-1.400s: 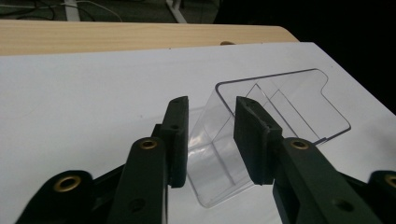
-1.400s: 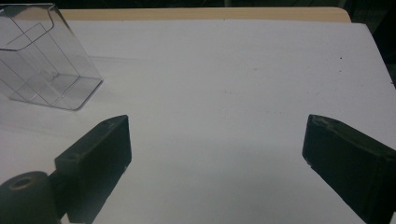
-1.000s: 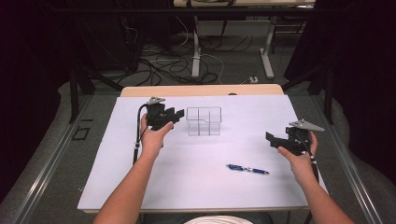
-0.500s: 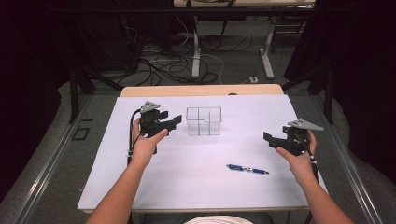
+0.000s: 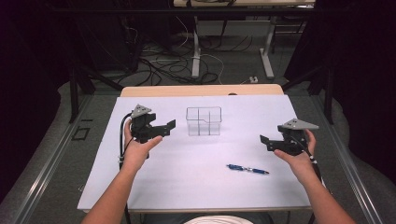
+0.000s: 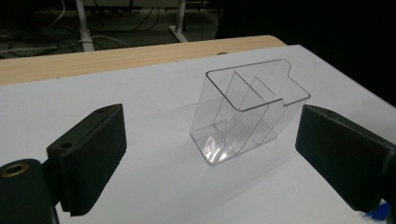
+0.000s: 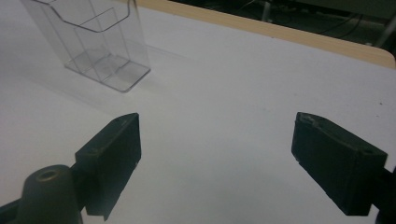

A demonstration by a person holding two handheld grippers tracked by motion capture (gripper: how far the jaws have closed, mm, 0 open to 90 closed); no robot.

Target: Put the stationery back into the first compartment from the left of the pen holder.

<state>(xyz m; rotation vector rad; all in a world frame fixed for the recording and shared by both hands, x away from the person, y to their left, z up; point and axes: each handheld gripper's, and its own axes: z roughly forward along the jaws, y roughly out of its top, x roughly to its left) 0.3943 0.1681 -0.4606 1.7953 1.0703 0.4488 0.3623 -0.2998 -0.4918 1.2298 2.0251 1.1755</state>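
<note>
- White sheeting (image 5: 187,182) covers the tabletop, with a strip of pale wood (image 5: 201,90) left bare along the far edge.
- Near the middle of the far half stands a clear plastic holder with inner dividers and a stepped rim (image 5: 203,121), upright and empty, touched by nothing.
- Seen from above, the left gripper (image 5: 164,128), a black two-jaw tool with a grey three-cornered plate on top, is held in the person's left hand (image 5: 135,149) just to the left of the holder, pointing toward it but apart from it.
- In the left gripper view its ribbed black pads (image 6: 100,154) stand wide apart with nothing between them; the clear holder (image 6: 250,116) sits on the sheet beyond, framed in the gap.
- A black cable (image 5: 123,135) loops down beside the left wrist.
- The right gripper (image 5: 266,142), of the same make, is held in the right hand (image 5: 299,156) near the table's right side, well apart from the holder.
- In the right gripper view its jaws are likewise spread and empty, above bare white sheet, and the holder (image 7: 95,44) stands off at the upper left.
- A blue pen with a dark grip (image 5: 247,169) lies flat on the sheet in the near half, between the two hands and nearer the right one, untouched.
</note>
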